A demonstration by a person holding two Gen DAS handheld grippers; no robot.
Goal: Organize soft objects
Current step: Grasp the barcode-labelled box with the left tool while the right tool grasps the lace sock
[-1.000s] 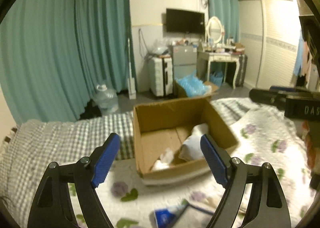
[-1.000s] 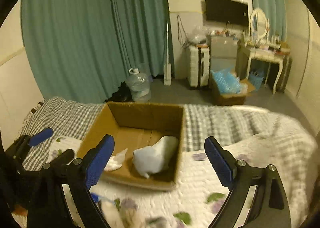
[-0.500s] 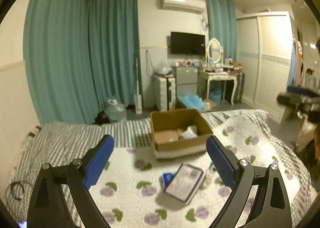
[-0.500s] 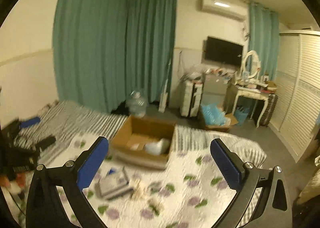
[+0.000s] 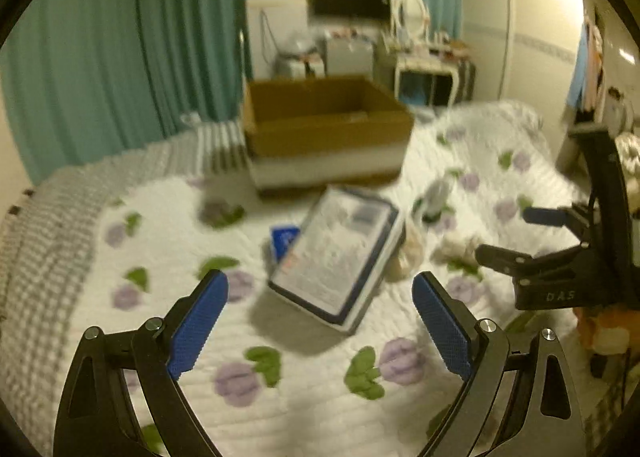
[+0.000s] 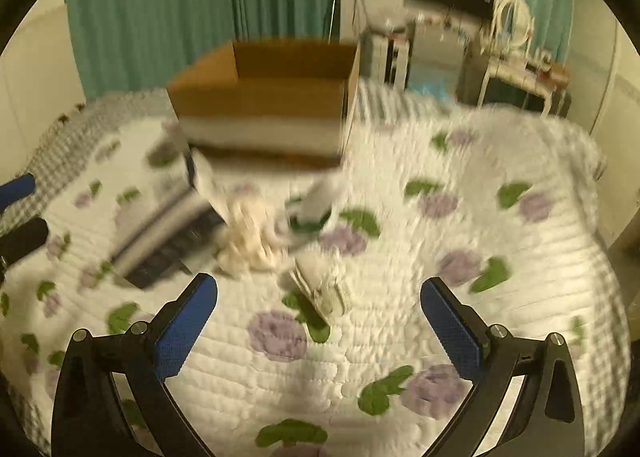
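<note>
Both the left gripper (image 5: 320,321) and the right gripper (image 6: 318,327) were held spread wide and empty above the flowered quilt (image 6: 500,249). The cream soft cloth (image 6: 248,237) and a folded sock (image 6: 320,289) were seen at 12 o'clock of the right gripper, beside a flat packet (image 5: 340,253). The cardboard box (image 6: 264,105) was placed farther at 12 o'clock.

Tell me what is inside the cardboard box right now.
Only the bare brown inner walls of the cardboard box show in both wrist views. Its front wall hides the floor, so any contents cannot be seen. The frames are also blurred.
</note>
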